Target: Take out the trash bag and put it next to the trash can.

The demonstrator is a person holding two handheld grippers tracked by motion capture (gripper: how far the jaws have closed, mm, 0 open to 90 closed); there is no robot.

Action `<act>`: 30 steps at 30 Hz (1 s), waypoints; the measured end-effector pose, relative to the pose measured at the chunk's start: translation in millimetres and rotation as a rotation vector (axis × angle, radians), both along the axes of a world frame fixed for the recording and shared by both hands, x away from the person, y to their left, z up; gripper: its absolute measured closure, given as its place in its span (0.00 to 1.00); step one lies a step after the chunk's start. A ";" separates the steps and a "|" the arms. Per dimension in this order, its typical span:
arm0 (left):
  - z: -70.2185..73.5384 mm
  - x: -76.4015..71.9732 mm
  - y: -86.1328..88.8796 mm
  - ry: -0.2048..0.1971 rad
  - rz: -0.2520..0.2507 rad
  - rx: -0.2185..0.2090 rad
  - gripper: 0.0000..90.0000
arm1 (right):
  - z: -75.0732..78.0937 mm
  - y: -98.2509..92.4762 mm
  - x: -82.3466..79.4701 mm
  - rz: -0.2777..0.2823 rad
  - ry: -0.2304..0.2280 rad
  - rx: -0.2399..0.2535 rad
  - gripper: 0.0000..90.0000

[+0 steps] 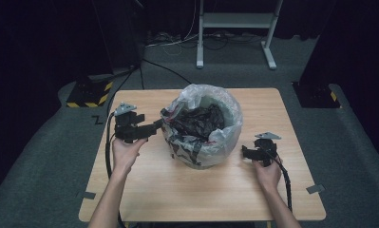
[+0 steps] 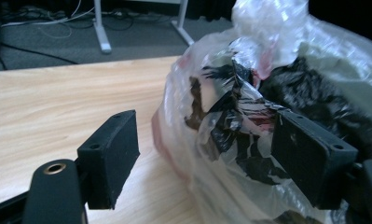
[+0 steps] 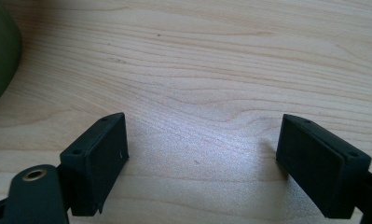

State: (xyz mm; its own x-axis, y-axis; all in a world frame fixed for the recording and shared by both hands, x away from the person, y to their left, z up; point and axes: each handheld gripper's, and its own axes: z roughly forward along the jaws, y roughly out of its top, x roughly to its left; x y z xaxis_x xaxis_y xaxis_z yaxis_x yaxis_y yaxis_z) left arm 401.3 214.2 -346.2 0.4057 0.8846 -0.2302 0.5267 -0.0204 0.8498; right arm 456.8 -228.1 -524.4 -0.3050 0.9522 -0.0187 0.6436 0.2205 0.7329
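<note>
Bin liner [image 1: 203,102] sat at L gripper [image 1: 159,124], jaws apart, possibly touching; R gripper [image 1: 244,153] released over table [image 1: 177,185].

Round bin lined with a clear plastic bag [image 1: 202,124] stands near the middle of the light wooden counter [image 1: 177,185], slightly toward the far edge. Crumpled black plastic [image 1: 196,121] lies inside the bag. Left gripper [image 1: 156,126] sits just left of the bin, at the bag's rim. Right gripper [image 1: 244,153] sits right of the bin, apart from it, over bare counter. White metal stand [image 1: 234,28] on the floor behind the counter.
</note>
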 end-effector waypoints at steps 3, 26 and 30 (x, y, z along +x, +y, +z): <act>4.3 3.4 -5.9 -0.002 -0.009 0.015 0.26 | 0.1 0.2 -0.1 -0.002 0.002 0.001 0.18; 24.3 22.1 -32.1 -0.027 -0.012 0.095 0.33 | 0.1 0.5 -0.3 0.002 0.003 0.005 0.19; 21.6 29.2 -41.3 -0.018 -0.012 0.146 0.36 | 0.2 0.7 -0.3 0.002 0.003 0.007 0.19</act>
State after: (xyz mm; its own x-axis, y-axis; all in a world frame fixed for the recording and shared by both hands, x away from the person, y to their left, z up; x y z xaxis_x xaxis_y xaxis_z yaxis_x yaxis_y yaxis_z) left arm 430.5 172.9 -324.5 0.4191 0.9033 -0.0921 0.5106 -0.1506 0.8465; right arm 456.5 -227.4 -524.2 -0.3068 0.9517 -0.0108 0.6454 0.2164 0.7326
